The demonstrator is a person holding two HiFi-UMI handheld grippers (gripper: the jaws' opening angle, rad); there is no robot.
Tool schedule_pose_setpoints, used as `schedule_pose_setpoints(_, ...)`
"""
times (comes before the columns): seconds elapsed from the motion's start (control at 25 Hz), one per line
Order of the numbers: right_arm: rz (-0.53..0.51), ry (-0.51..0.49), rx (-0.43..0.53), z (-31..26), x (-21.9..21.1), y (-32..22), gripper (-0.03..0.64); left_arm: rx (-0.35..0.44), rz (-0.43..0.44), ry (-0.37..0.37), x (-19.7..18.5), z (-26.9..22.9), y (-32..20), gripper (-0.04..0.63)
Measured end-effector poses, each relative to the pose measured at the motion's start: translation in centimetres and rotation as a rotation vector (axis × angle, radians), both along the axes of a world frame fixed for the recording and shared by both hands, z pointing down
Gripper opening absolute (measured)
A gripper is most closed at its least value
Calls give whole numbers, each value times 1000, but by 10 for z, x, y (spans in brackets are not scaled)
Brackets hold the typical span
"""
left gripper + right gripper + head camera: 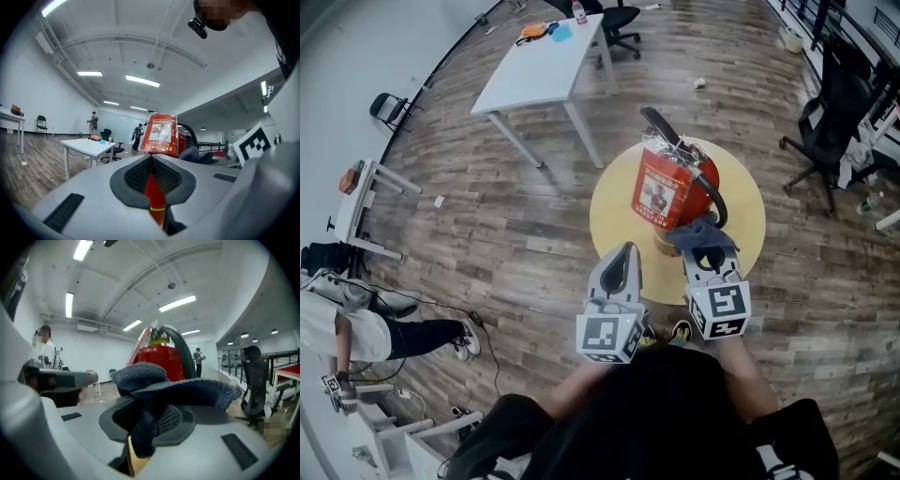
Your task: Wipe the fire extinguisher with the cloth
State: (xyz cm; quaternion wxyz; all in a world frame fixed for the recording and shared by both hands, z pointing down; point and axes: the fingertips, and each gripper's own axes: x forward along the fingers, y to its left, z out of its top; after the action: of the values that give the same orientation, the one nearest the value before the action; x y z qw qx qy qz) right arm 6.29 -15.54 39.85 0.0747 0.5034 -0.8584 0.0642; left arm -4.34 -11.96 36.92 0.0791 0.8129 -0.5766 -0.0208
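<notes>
A red fire extinguisher (698, 183) with a black hose and a hanging instruction card (657, 191) stands on a round yellow table (745, 225). My right gripper (705, 253) is shut on a dark blue cloth (701, 233), held just short of the extinguisher's near side. From the right gripper view the cloth (173, 390) bunches out of the jaws with the red extinguisher (157, 361) right behind it. My left gripper (622, 265) is shut and holds nothing; it sits to the left of the right one, and its view looks at the card (160, 135).
A white table (546, 67) stands at the far left with small items on it. Black office chairs (830, 127) are at the right. A person (366, 333) crouches by cables at the left edge. Wooden floor surrounds the round table.
</notes>
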Motion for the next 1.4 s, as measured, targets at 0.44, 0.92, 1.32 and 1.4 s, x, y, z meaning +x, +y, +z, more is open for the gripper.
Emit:
schedule_pose_setpoints(0.44,-12,120,-480,245,-3,-4,87,-45,-71,-26,-25,14,17,23)
schedule_pose_setpoints(0.92,-55,-268,-524,150,-42,0,87,-47,-73,-13,-28,19,27,23)
schedule_pose_setpoints(1.32,-240,-852,-410,-56,-49,-2,87,-27,-57,10,-27,13,24,23)
schedule_pose_setpoints(1.4,-246,-872,-404,-53,-51,-4,87,-30,-59,13,-28,13,25,23)
